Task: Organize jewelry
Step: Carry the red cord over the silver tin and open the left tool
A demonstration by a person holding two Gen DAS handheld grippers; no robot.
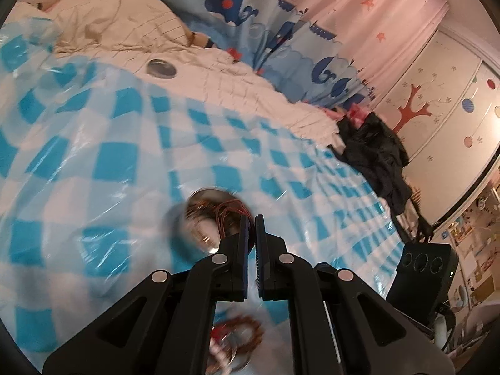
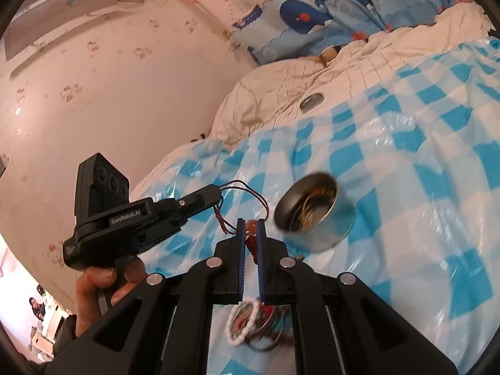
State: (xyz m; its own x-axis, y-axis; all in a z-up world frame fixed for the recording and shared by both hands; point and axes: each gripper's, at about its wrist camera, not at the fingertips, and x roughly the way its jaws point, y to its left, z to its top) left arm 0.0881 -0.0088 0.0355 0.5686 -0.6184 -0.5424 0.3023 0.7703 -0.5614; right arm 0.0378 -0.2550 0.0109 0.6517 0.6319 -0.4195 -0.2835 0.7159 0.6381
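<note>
Both grippers tilted down; left gripper (image 2: 218, 192) clamps red cord (image 2: 250, 191); right gripper (image 2: 250, 228) pinches red bead strand (image 2: 251, 243)

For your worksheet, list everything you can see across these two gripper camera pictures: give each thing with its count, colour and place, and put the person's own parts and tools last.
Round silver metal tin: one, holding thin gold and dark bangles, on the checked sheet.
Flat round metal lid: one, silver, on the cream quilt.
Blue and white checked plastic sheet: one, spread over the bed.
Cream quilt: one, behind the sheet.
Whale-print curtain: one, blue.
Pile of bracelets: several, white beaded, red, brown, below the grippers.
Thin red cord: one, strung between the two grippers.
Dark clothes: one heap, at the bed's edge.
Left gripper: black, shut on the cord.
Right gripper: black, shut on the cord's orange bead end.
Hand: one, holding the left gripper.
</note>
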